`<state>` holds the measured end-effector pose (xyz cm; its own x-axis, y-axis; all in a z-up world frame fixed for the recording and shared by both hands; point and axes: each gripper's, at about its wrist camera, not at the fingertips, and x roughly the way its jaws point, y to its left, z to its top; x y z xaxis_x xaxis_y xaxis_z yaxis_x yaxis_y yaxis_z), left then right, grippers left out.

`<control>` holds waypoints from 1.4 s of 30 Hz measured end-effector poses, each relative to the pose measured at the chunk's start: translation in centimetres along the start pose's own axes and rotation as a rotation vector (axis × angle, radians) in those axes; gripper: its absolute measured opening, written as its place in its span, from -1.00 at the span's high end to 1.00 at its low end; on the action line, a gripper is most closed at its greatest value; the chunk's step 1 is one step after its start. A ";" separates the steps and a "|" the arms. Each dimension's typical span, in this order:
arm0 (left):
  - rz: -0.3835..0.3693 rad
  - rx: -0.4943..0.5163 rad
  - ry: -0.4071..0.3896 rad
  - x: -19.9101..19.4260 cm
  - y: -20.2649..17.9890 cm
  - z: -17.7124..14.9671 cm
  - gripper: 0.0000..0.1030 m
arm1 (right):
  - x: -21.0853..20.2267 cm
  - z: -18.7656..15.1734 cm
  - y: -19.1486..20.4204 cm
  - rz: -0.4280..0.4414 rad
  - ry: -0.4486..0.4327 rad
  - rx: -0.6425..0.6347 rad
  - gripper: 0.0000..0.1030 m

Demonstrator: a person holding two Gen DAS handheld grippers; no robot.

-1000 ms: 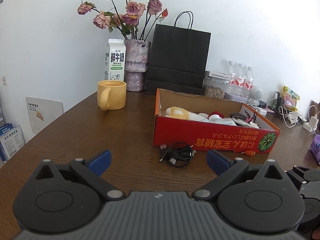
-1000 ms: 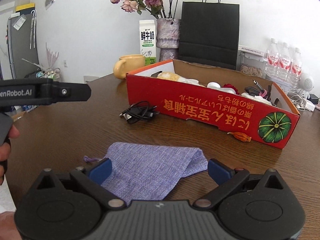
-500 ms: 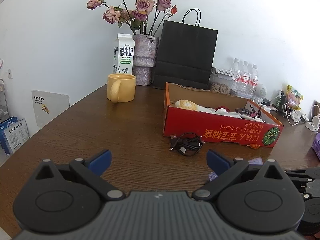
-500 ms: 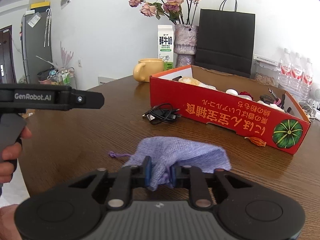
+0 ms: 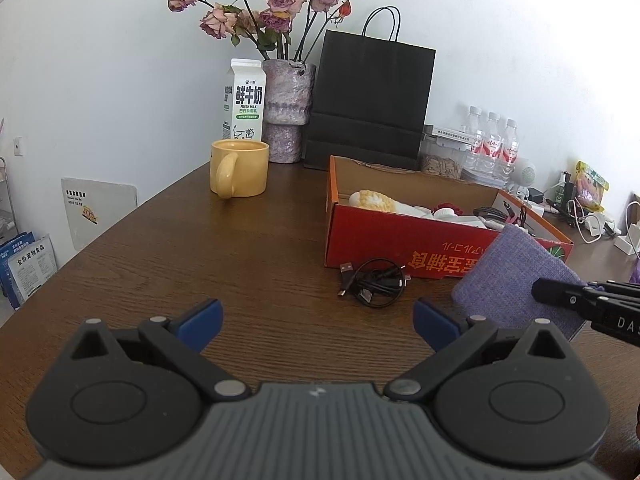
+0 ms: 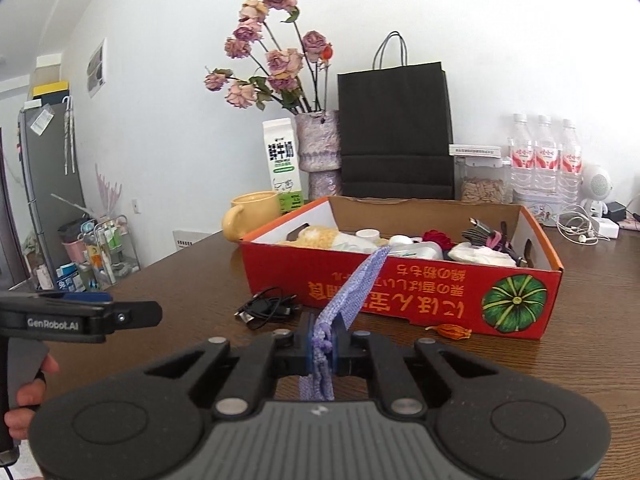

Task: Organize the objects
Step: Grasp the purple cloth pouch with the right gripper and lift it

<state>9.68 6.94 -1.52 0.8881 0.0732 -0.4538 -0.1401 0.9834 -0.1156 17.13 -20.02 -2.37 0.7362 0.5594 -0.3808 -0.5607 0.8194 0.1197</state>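
From the left wrist view, the left gripper (image 5: 316, 318) stands with jaws wide apart and nothing between them over the worktop (image 5: 200, 264), while the lilac cloth pouch (image 5: 516, 276) hangs in front of the right end of the red cardboard box (image 5: 384, 236), covering part of its print, and the right gripper is cut off at the frame edge. One tangled black cable (image 5: 374, 284) lies just before the box, one yellow mug (image 5: 239, 168) well to its left, and three water bottles (image 5: 492, 146) behind it. From the right wrist view, the right gripper (image 6: 321, 346) is clamped on the pouch's bunched edge in front of the box; the box's mixed contents are hard to tell apart.
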 end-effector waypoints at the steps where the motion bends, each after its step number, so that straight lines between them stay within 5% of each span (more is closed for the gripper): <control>1: 0.001 0.002 0.004 0.2 -0.1 0.0 -1.00 | 0.1 -0.1 -0.6 -0.014 0.000 0.006 0.86; 11: -0.010 0.032 0.042 2.4 -1.6 0.4 -1.00 | 1.7 -0.7 -4.4 -0.125 0.105 0.038 0.70; 12: -0.013 0.036 0.045 2.6 -1.8 0.4 -1.00 | 1.9 -0.8 -4.5 -0.136 0.121 0.036 0.57; 14: -0.014 0.041 0.051 2.8 -1.9 0.3 -1.00 | 2.3 -0.9 -4.5 -0.168 0.141 0.022 -0.58; 16: -0.013 0.041 0.055 2.9 -2.0 0.3 -1.00 | 2.2 -1.0 -4.2 -0.191 0.129 -0.004 -0.93; 29: -0.001 0.043 0.061 3.2 -1.8 0.4 -1.00 | 7.2 -1.2 -2.2 -0.090 0.306 -0.069 -1.00; 34: 0.002 0.047 0.074 3.9 -2.0 0.5 -1.00 | 7.2 -1.1 -2.9 -0.076 0.290 -0.048 -0.87; 36: 0.001 0.055 0.080 4.4 -2.2 0.6 -1.00 | 6.7 -1.0 -3.2 -0.071 0.270 -0.054 -0.52; 40: 0.001 0.069 0.096 5.6 -2.7 1.2 -1.00 | 6.0 -0.8 -3.9 -0.048 0.234 -0.011 0.53; 42: 0.003 0.073 0.101 6.4 -3.0 1.6 -1.00 | 5.7 -0.8 -4.2 -0.052 0.216 0.009 0.69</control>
<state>16.50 4.71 -2.63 0.8387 0.0626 -0.5411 -0.1069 0.9930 -0.0508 23.41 -20.41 -5.73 0.6655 0.4772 -0.5739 -0.5197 0.8482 0.1026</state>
